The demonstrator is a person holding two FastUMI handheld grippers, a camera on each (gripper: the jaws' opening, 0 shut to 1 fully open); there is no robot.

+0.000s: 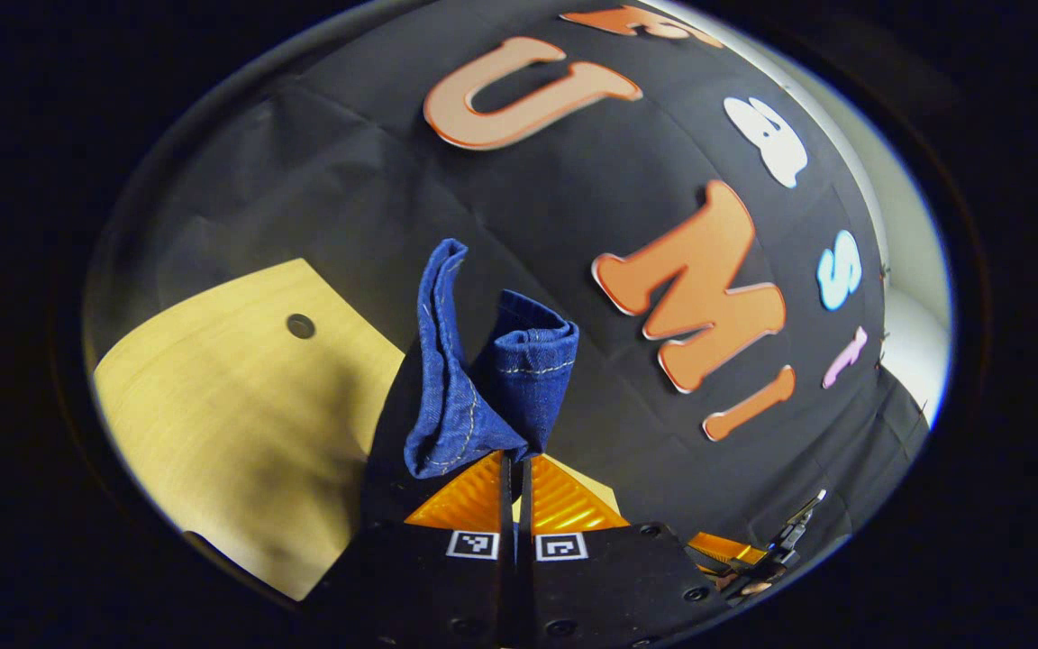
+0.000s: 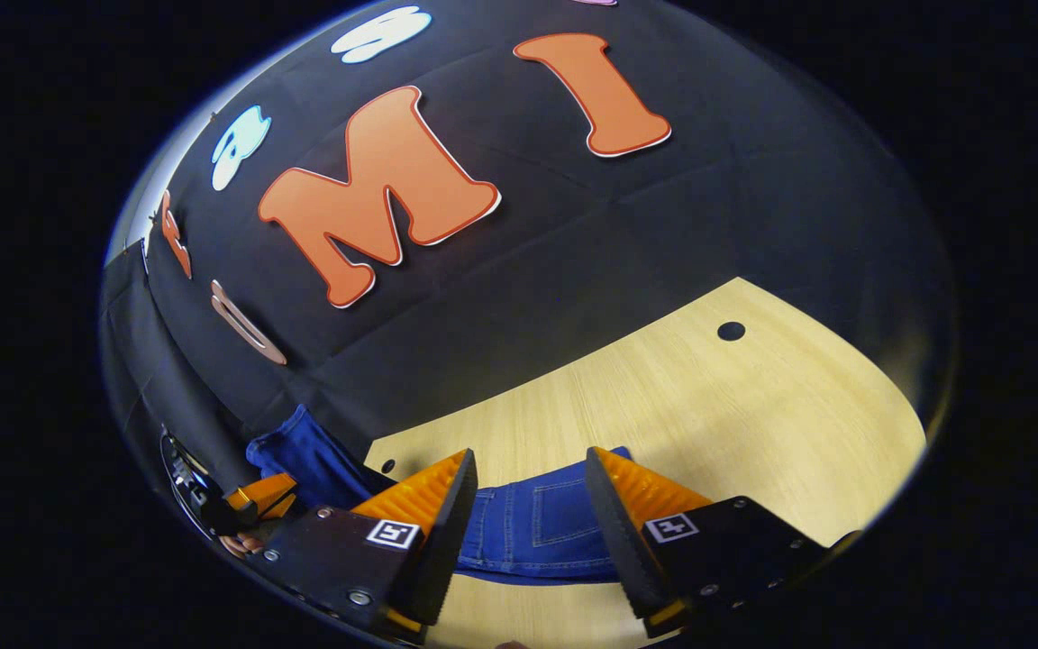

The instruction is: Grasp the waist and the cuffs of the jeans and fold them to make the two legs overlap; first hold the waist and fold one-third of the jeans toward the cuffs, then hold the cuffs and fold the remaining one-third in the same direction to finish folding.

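1. Up front, in the left gripper view, a bunch of the jeans (image 1: 483, 388) stands up from the tips of the left gripper (image 1: 515, 461), lifted above the wooden table (image 1: 240, 406).
2. That gripper's two fingers are pressed together with the denim pinched between them; a hemmed cuff curls over just above the tips.
3. In the right gripper view, the jeans lie flat on the table, a pocket panel showing in the gap of the right gripper (image 2: 528, 491).
4. Its fingers are spread wide, holding nothing, poised above the cloth.
5. The left gripper appears at the lower left of that view, blue denim rising beside it.
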